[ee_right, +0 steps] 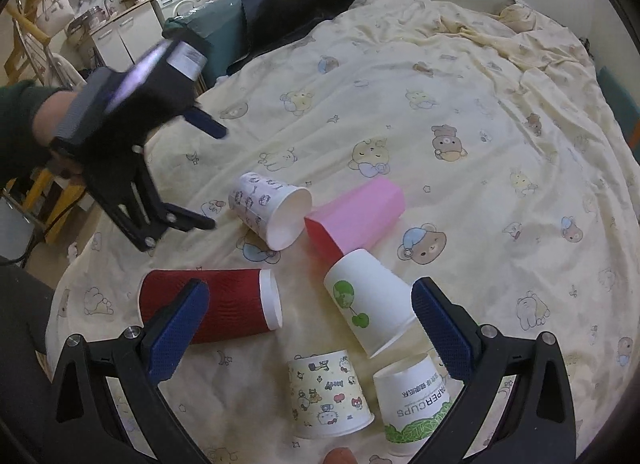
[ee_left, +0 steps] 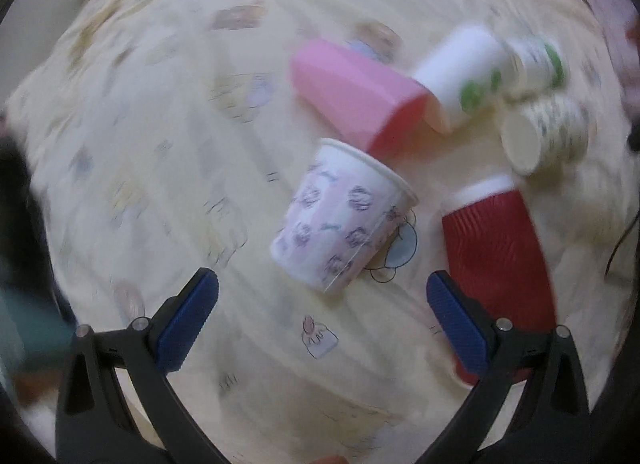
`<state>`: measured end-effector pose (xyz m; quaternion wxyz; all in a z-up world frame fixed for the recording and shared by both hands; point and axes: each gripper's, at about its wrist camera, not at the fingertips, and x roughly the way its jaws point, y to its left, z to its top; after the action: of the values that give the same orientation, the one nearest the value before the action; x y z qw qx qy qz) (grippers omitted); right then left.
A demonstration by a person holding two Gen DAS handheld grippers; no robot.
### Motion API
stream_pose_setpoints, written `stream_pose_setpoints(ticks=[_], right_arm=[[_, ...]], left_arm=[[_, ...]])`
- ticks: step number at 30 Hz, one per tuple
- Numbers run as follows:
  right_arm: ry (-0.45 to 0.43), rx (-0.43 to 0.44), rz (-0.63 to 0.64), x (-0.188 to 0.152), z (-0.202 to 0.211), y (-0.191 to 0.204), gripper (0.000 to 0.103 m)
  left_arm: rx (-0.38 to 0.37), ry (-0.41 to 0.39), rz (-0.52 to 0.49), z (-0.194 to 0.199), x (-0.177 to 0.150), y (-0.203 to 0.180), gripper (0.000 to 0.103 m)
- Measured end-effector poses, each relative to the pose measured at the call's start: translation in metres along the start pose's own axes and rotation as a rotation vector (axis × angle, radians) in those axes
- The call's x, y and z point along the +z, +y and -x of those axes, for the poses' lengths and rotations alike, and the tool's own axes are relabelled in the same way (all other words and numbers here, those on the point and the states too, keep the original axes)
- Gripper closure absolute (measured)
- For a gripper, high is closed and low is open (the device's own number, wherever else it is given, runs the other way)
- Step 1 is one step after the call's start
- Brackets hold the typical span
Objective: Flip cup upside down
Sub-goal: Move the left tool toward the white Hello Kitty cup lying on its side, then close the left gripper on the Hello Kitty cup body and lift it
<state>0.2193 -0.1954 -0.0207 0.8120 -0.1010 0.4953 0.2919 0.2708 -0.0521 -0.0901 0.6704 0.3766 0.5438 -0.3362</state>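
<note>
Several cups lie on a cream bedsheet (ee_right: 460, 96). A white cup with purple prints (ee_left: 340, 216) (ee_right: 270, 208) lies on its side, mouth toward a pink cup (ee_left: 352, 96) (ee_right: 360, 216) also on its side. A red ribbed cup (ee_left: 500, 256) (ee_right: 224, 304) lies on its side. My left gripper (ee_left: 322, 320) (ee_right: 214, 176) is open and empty, just short of the printed cup. My right gripper (ee_right: 310, 328) is open and empty above the nearer cups.
A white cup with a green balloon print (ee_right: 368, 300) (ee_left: 464, 76) stands upside down, tilted. A cartoon-print cup (ee_right: 328, 396) and a "PAPERCUPS" cup (ee_right: 416, 404) stand upside down near me. Dark bags (ee_right: 288, 4) lie at the bed's far edge; kitchen cabinets (ee_right: 128, 32) stand at the left.
</note>
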Motion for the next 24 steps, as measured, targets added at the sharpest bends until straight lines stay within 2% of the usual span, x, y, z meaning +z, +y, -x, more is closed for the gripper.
stream_pose_setpoints(ticks=[3, 6, 10, 15, 18, 24], right_arm=[[0.017, 0.004, -0.013, 0.000, -0.007, -0.004, 0.000], [0.022, -0.003, -0.018, -0.001, -0.011, -0.006, 0.000], [0.025, -0.009, -0.007, -0.002, -0.012, -0.005, 0.000], [0.027, -0.025, -0.018, -0.006, -0.011, -0.006, 0.000], [0.024, -0.030, -0.022, -0.007, -0.009, -0.004, 0.000], [0.003, -0.038, -0.054, -0.011, 0.001, -0.002, 0.000]], left_arm=[[0.010, 0.056, -0.106, -0.018, 0.012, -0.005, 0.011], [0.008, 0.093, -0.130, -0.031, 0.021, 0.002, 0.018], [-0.069, 0.105, -0.135, -0.041, 0.028, 0.007, 0.043], [-0.042, 0.049, -0.161, -0.035, 0.028, 0.000, 0.044], [-0.042, 0.045, -0.111, -0.025, 0.028, 0.004, 0.044], [0.003, 0.063, 0.030, 0.003, 0.014, 0.004, 0.044]])
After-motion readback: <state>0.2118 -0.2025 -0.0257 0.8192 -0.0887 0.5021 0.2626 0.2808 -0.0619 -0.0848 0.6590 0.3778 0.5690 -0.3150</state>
